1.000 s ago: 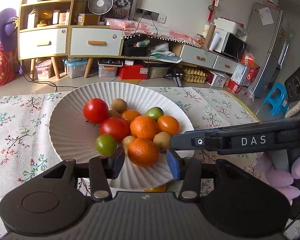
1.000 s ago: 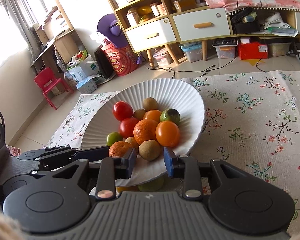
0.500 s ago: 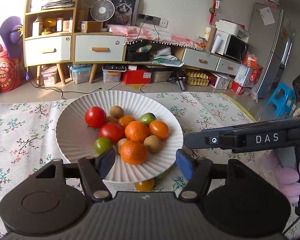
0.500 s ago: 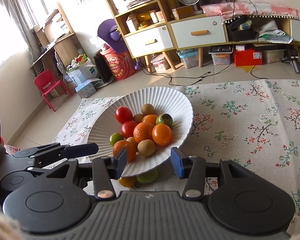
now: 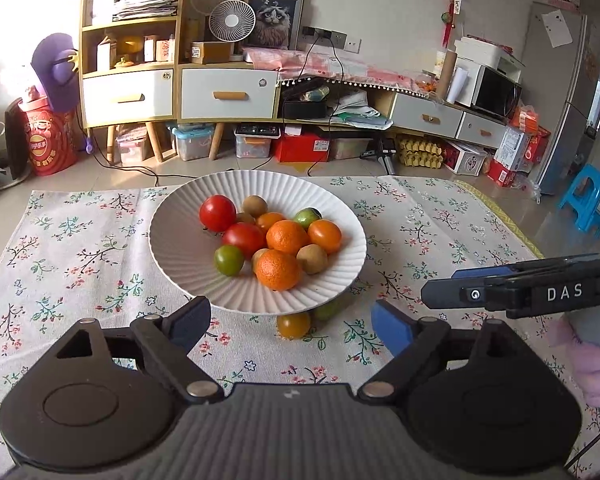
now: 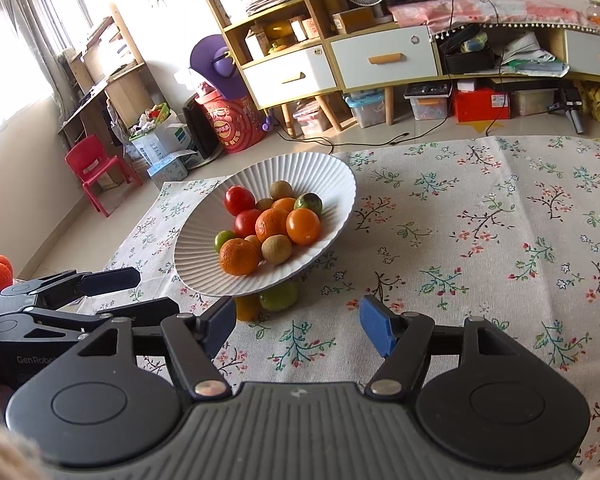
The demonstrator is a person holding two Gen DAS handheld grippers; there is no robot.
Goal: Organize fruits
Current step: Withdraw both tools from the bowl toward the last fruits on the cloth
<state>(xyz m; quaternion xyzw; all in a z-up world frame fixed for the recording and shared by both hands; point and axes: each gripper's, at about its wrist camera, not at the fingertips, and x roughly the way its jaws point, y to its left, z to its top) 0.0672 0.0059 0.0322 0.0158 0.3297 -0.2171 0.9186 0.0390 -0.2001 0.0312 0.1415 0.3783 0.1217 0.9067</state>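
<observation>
One white ribbed plate (image 5: pixel 168 248) stands on one flowered cloth (image 5: pixel 76 264).

In the plate, counted from both views:
- two red tomatoes (image 5: pixel 217 213), the second (image 5: pixel 243 239) just in front of the first
- two rough-skinned oranges (image 5: pixel 278 269), the other (image 5: pixel 287 236) behind it
- two smooth orange fruits (image 5: pixel 325 235), one of them (image 5: pixel 270 220) half hidden
- two green fruits, one at the front left (image 5: pixel 229 260) and one at the back (image 5: pixel 308 216)
- brown kiwi-like fruits: three show clearly (image 5: pixel 312 258) (image 5: pixel 254 204) (image 6: pixel 264 203), and a fourth (image 5: pixel 259 256) is mostly hidden

Under the plate's near rim lie two more fruits on the cloth: one orange (image 5: pixel 293 325) and one green (image 6: pixel 279 295).

Two grippers show, the left gripper (image 5: pixel 291 324) and the right gripper (image 6: pixel 298 325).
</observation>
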